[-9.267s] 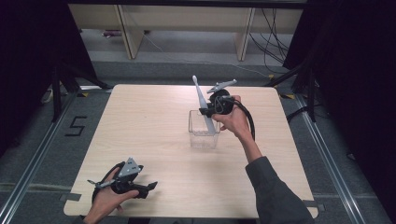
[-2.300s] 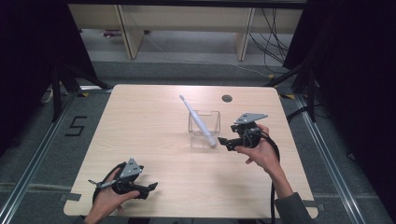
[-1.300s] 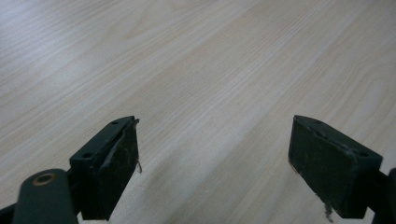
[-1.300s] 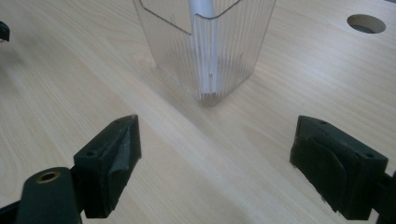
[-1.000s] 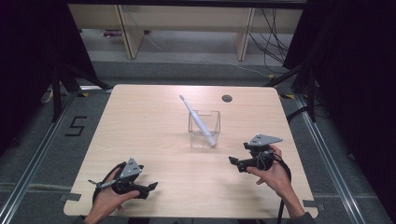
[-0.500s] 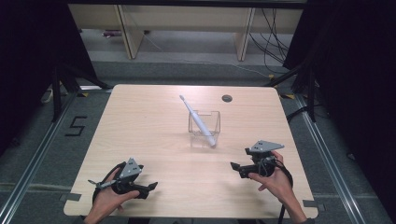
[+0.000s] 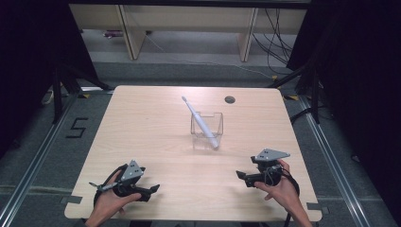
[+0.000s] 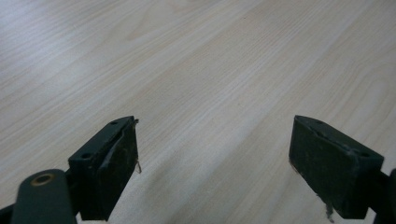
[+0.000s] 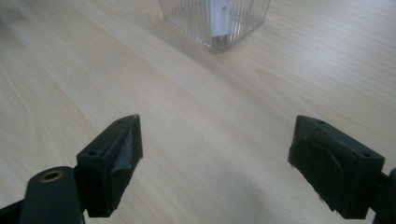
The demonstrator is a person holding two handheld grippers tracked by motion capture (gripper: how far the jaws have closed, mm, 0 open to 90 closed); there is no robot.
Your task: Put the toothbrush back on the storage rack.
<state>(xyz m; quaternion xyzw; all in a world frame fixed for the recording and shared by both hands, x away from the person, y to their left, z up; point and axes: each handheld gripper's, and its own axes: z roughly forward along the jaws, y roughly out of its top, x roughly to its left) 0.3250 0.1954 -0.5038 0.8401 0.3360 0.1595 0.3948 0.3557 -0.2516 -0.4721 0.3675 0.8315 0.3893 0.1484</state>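
Note:
A clear ribbed plastic cup (image 7: 206, 130) stands at the middle of the wooden table (image 7: 156, 123). A white electric toothbrush (image 7: 199, 121) leans in it, its head pointing up and to the far left. The cup's base (image 9: 215, 21) lies ahead of my right gripper (image 9: 215, 168), whose jaws stand wide apart with nothing between them. That gripper (image 7: 241, 176) sits low near the front right of the table, apart from the cup. My left gripper (image 7: 152, 190) rests at the front left, also open (image 8: 212, 170) over bare wood.
A small dark round grommet (image 7: 230, 100) sits in the table near its far edge. Shelving and cables stand on the floor beyond the table. A floor mark "5" (image 7: 77, 127) lies to the left.
The right gripper has let go of the toothbrush, left it leaning in the cup, and drawn back toward the front right of the table. The left gripper has stayed put.

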